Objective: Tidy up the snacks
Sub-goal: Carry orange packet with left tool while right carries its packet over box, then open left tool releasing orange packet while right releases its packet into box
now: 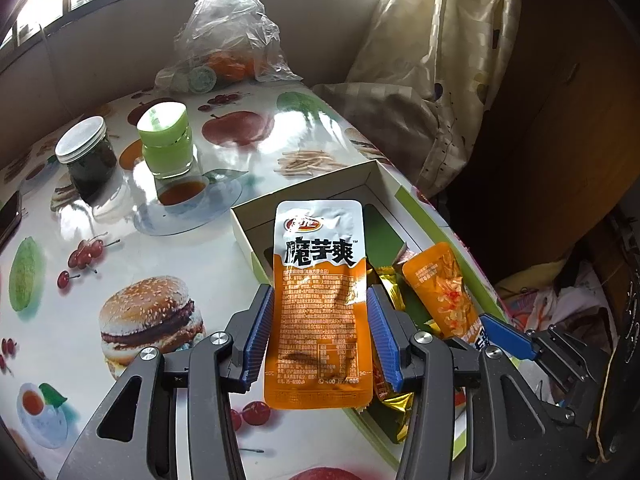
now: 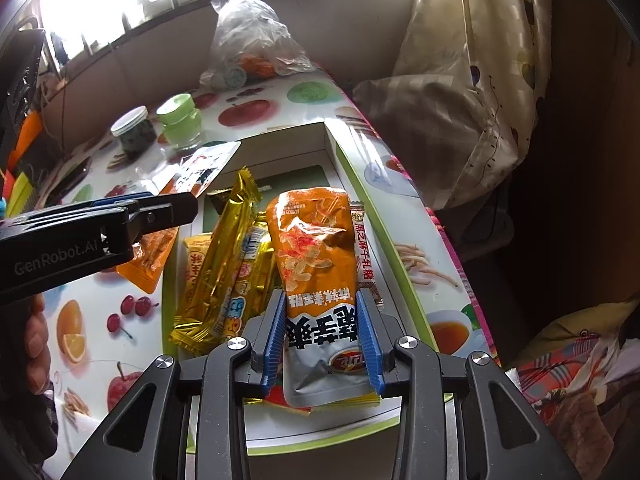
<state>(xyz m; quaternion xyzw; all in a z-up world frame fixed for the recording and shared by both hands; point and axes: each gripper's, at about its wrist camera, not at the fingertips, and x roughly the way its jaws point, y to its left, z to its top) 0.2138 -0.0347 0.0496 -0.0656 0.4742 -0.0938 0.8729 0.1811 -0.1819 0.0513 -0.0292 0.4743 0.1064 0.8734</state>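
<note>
In the left wrist view my left gripper (image 1: 320, 296) is shut on an orange-and-silver snack packet (image 1: 320, 280), held upright over the near left wall of a white box (image 1: 304, 196) with a green floor. To its right, my right gripper (image 1: 480, 332) holds a second orange packet (image 1: 440, 288). The right wrist view shows my right gripper (image 2: 320, 300) shut on that orange packet (image 2: 316, 240), low over the box (image 2: 340, 152). Several snacks lie inside, among them gold-wrapped bars (image 2: 224, 248). The left gripper (image 2: 176, 206) reaches in from the left with its packet (image 2: 148, 260).
A dark jar (image 1: 86, 156) and a green-lidded jar (image 1: 168, 144) stand at the back left, beside a clear plastic bag (image 1: 228, 36) with oranges. A phone (image 1: 10, 216) lies at the left edge. The table edge (image 2: 452, 240) drops off on the right near a curtain (image 1: 436, 68).
</note>
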